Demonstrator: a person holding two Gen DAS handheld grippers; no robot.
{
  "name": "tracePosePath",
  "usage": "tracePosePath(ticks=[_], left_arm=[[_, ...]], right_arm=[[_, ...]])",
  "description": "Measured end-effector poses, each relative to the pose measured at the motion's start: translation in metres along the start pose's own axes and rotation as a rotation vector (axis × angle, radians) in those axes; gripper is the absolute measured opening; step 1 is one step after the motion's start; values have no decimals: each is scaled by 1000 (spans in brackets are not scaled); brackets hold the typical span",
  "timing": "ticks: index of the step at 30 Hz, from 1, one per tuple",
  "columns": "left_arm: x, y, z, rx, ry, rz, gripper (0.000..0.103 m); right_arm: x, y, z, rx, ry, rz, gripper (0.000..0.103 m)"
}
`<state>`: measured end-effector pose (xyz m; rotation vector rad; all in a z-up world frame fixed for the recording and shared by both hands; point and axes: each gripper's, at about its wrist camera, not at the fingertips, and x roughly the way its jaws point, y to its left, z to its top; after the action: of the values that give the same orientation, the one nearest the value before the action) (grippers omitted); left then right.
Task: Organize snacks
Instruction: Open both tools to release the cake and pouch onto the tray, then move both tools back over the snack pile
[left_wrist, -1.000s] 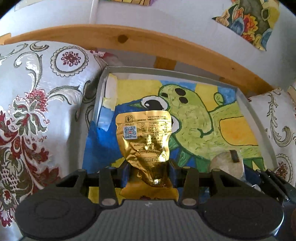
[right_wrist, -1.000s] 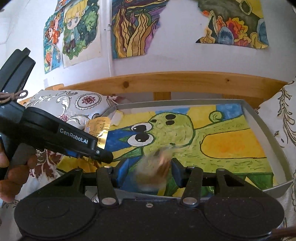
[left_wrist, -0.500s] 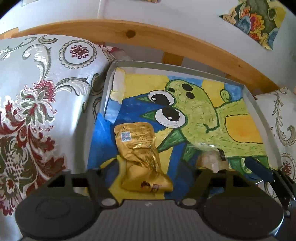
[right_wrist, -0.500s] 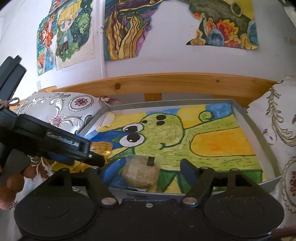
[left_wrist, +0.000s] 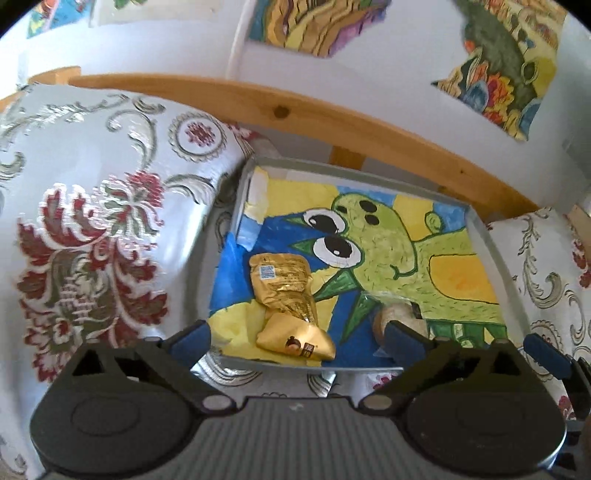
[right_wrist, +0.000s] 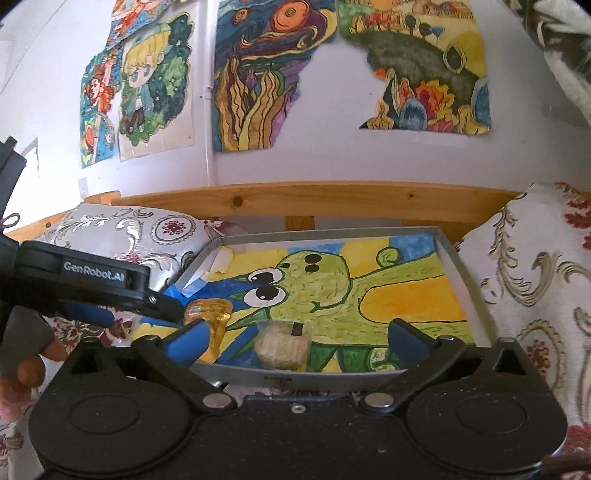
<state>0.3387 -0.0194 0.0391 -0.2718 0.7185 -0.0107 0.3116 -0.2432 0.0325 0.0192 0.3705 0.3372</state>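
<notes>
**Both snacks lie in tray; both tools empty**

In the shallow grey metal tray (left_wrist: 491, 254), which sits on patterned cushions before a wooden rail (left_wrist: 332, 122), two snacks lie on a painted green-creature lining sheet. The crumpled gold foil snack packet (left_wrist: 286, 291) lies in the near-left part of the tray, its folded lower end close to the near rim. The round pale biscuit in a clear wrapper (right_wrist: 282, 345) lies near the middle of the near edge, just beside the packet but apart from it.

The left hand-held gripper (left_wrist: 299, 338) stands with its blue-tipped fingers spread wide, holding nothing; the packet shows between them but is touched by neither. The right hand-held gripper (right_wrist: 299, 338) is likewise spread and empty, the biscuit showing between its fingers with clear space on each side. A hand (right_wrist: 22, 365) holding the left tool shows at the left edge of the right wrist view.

Assessment: the placing step for these two items appears complete, both resting free inside the tray. No further snacks are visible in either view, so whether more remain cannot be told. The next move, in my judgement, calls for drawing both tools back clear of the near rim without nudging either item, then locating any remaining snack.
</notes>
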Motion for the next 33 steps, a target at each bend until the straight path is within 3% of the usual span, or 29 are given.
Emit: tracePosePath(ticks=[13, 33], left_arm=[[-81, -2, -44, 75, -143, 2, 102], [-146, 15, -121, 60, -131, 58, 102]], right_arm=[[-73, 23, -4, 4, -44, -1, 102], [-165, 54, -43, -26, -44, -47, 102]])
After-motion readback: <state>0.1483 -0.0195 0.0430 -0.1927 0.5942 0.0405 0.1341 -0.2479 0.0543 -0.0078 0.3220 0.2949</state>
